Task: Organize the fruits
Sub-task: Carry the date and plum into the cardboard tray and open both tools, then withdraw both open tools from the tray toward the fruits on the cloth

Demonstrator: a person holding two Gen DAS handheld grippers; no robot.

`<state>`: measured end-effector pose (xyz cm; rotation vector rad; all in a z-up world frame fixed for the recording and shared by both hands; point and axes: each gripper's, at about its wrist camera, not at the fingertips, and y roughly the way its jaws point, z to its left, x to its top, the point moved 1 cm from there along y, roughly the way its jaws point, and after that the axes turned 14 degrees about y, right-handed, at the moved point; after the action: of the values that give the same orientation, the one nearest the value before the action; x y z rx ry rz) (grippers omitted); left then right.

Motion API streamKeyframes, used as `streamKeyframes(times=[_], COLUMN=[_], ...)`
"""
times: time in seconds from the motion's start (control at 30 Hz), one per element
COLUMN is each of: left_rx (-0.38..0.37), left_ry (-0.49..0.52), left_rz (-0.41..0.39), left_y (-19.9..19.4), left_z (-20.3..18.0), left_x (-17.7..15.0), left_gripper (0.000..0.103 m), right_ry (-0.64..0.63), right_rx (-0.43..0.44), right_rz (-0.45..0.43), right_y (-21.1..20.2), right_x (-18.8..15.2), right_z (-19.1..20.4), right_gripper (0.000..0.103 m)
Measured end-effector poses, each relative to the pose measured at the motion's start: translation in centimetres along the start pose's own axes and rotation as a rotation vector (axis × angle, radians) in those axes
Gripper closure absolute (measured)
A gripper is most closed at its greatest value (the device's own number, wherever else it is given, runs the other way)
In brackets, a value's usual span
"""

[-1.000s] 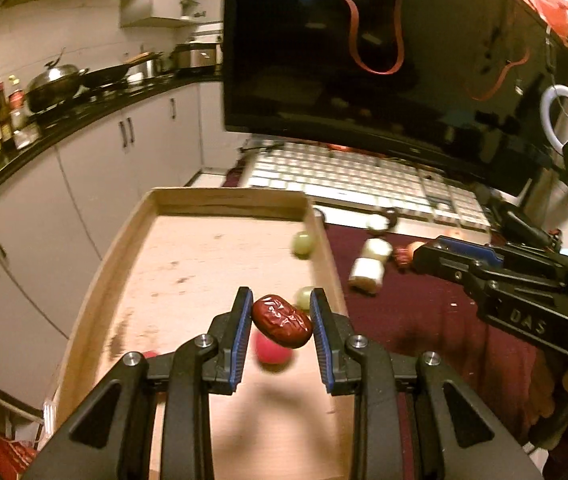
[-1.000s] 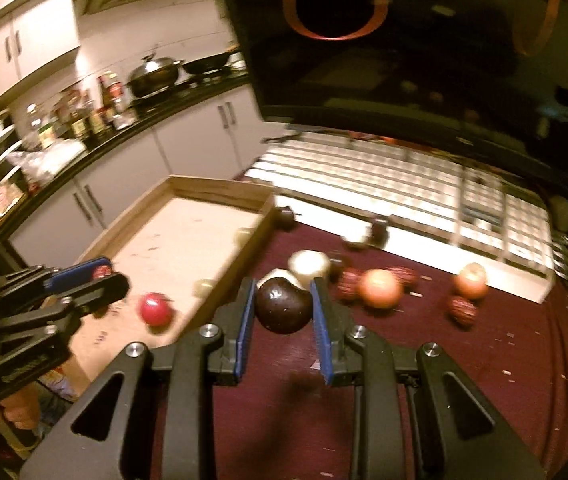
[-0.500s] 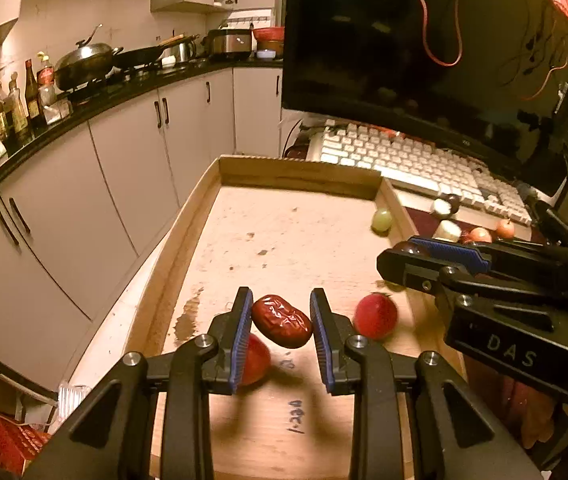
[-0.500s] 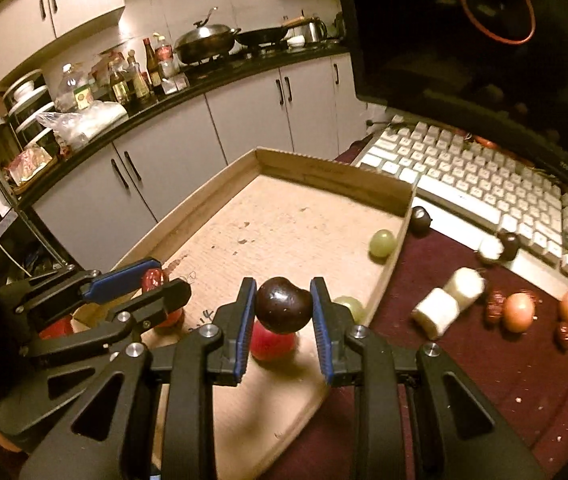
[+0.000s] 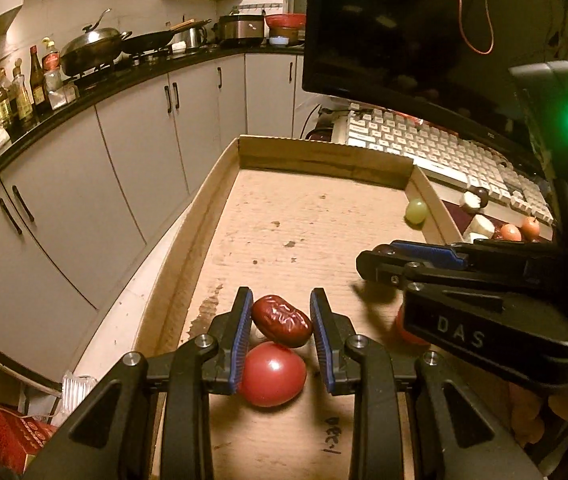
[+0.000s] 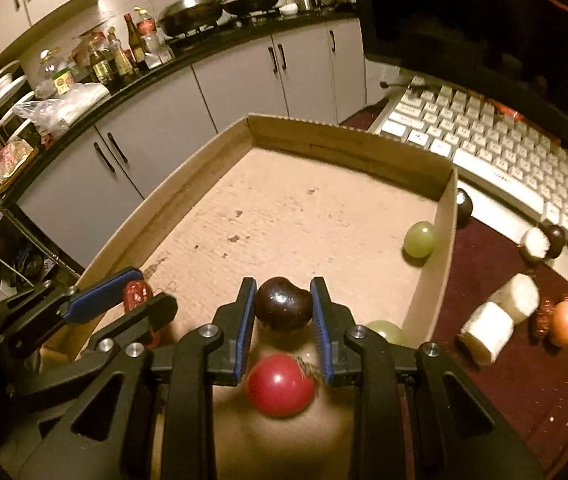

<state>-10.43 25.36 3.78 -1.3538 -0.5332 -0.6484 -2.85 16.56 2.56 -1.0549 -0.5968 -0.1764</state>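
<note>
My left gripper (image 5: 282, 312) is shut on a wrinkled red date (image 5: 284, 322), held just above a red tomato (image 5: 272, 374) that lies on the cardboard tray (image 5: 324, 158). My right gripper (image 6: 283, 302) is shut on a dark round fruit (image 6: 283, 312), above another red tomato (image 6: 280, 384) at the tray's near end. In the right wrist view the left gripper (image 6: 146, 294) shows at the left with the date (image 6: 136, 295). The right gripper (image 5: 368, 266) crosses the left wrist view from the right. Two green grapes (image 6: 419, 239) (image 6: 386, 330) lie by the tray's right wall.
On the dark red mat to the right of the tray lie white chunks (image 6: 488, 332), orange fruits (image 6: 564, 322), dates and dark fruits (image 6: 464, 206). A white keyboard (image 6: 504, 148) and a monitor (image 5: 404, 32) stand behind. Kitchen cabinets (image 5: 84, 184) run along the left.
Both grippers have carried their fruits leftward from the mat side over the tray and lowered toward its floor. Their grips have not changed.
</note>
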Motion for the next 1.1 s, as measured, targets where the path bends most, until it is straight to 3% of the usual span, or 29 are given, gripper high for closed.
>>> streamKeyframes(times=[0.23,0.4,0.57,0.63,0.7,0.8,0.97,1.1], left_rx=[0.030,0.052,0.048,0.038,0.034,-0.006,-0.036,-0.058], left_ry=[-0.009,-0.035,-0.040,-0.026,-0.010,0.019,0.095,0.140], left_rz=[0.020,0.028,0.006,-0.001,-0.007,-0.016,-0.038,-0.044], left_y=[0.2,-0.2,-1.2,-1.7,-1.9,-2.4,-3.2,-3.5], left_z=[0.2,0.5,0.1,-0.5,-1.2,-2.9,-6.1,-8.5], left_x=[-0.1,-0.1,0.3,0.5,0.7,1.0,1.9,2.6], left_gripper=[0.073,0.044,0.039,0.037,0.036,0.036,0.036,0.036], right_ry=[0.031,0.049,0.067,0.090,0.117,0.165,0.277,0.305], right_rx=[-0.005,0.036,0.075,0.086,0.059,0.015,-0.052,-0.085], right_rz=[0.038,0.056,-0.028,-0.074,-0.129,-0.205,-0.258,-0.262], right_y=[0.5,-0.2,-3.8,-5.8,-8.2,-11.3,-14.7,-15.9], right_x=[0.3,0.3,0.8,1.0,1.0,0.7,-0.6,-1.8], right_z=[-0.4,-0.5,-2.3,-4.0,-6.3,-10.2,-16.5,-19.3], right_gripper=[0.073,0.072,0.072,0.070,0.057,0.046,0.045,0.045])
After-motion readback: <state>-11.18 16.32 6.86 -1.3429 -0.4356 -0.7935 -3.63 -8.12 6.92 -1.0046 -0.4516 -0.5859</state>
